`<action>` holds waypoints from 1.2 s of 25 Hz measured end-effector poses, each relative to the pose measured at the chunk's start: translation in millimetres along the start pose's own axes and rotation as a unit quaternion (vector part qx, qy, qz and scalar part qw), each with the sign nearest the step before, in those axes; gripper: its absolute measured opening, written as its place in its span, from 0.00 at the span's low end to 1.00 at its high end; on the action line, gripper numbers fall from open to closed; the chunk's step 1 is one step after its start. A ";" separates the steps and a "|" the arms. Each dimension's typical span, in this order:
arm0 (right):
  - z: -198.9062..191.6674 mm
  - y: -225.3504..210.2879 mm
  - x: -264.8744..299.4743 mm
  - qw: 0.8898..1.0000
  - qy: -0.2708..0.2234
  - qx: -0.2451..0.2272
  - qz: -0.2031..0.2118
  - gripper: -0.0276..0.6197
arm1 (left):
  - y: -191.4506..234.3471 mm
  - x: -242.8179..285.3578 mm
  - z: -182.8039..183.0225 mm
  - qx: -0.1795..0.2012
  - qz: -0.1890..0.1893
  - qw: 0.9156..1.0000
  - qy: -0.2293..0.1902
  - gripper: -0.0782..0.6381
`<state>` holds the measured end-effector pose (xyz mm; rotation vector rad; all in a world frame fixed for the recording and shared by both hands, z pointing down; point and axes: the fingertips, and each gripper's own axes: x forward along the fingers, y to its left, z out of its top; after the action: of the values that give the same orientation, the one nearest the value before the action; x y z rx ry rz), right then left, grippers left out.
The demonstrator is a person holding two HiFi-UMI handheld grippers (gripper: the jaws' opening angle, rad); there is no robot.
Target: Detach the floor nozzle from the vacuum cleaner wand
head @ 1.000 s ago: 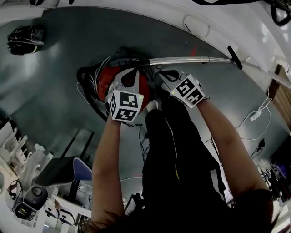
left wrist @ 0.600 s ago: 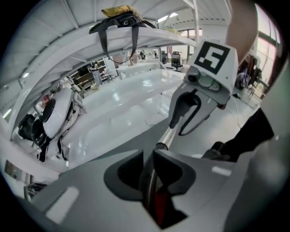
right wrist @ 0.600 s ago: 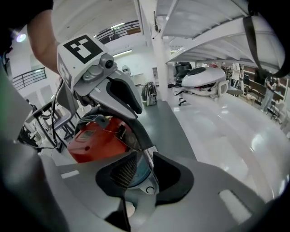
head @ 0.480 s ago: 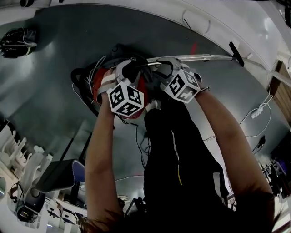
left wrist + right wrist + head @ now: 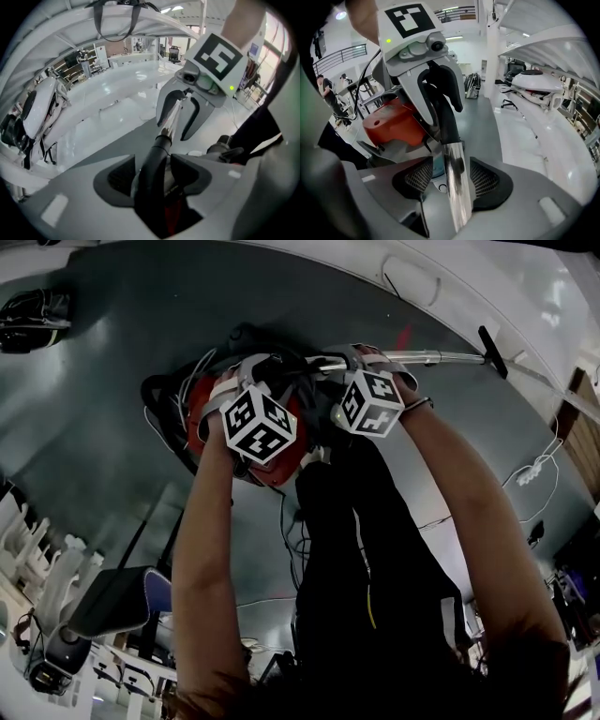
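Both grippers have sunk lower toward the red vacuum cleaner (image 5: 201, 424) than 1 second earlier, and their jaws have just been opening.

Left gripper (image 5: 153, 174) straddles the black curved handle tube (image 5: 151, 161) with its 2 jaws spread and not clamping it. The right gripper (image 5: 451, 180) straddles the chrome wand (image 5: 457, 187) just to the right, its jaws also spread, with a gap showing on each side of the metal. In the head view the wand runs from the 2 grippers out to the right across the grey floor (image 5: 112, 409). The black floor nozzle (image 5: 493, 352) sits at the wand's far right end, well apart from both grippers.
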<state>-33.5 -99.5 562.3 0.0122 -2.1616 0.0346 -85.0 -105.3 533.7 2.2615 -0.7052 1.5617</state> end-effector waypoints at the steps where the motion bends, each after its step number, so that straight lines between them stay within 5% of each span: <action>1: -0.6 0.7 3.1 1.000 0.004 -0.003 0.003 0.40 | -2.1 3.0 0.4 0.012 -0.006 1.000 0.006 0.45; 5: -5.9 1.6 15.7 1.000 0.019 -0.022 0.008 0.41 | -11.5 15.4 -1.9 0.036 -0.046 0.997 0.048 0.45; 11: -7.0 -5.8 19.1 0.999 0.019 -0.026 -0.018 0.32 | -8.1 18.7 -1.6 0.056 -0.019 0.997 0.051 0.36; 23: -8.7 10.5 18.3 0.993 0.041 -0.109 -0.008 0.32 | -26.4 11.2 -3.7 0.089 -0.078 0.989 0.092 0.33; 30: -2.5 27.7 -12.3 0.995 0.016 -0.097 -0.025 0.31 | -48.5 -18.1 6.1 0.113 -0.041 0.988 0.094 0.33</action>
<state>-25.2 -71.8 552.9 -0.0465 -2.1229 -0.2014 -58.7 -64.0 516.0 2.2239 -0.3959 1.8645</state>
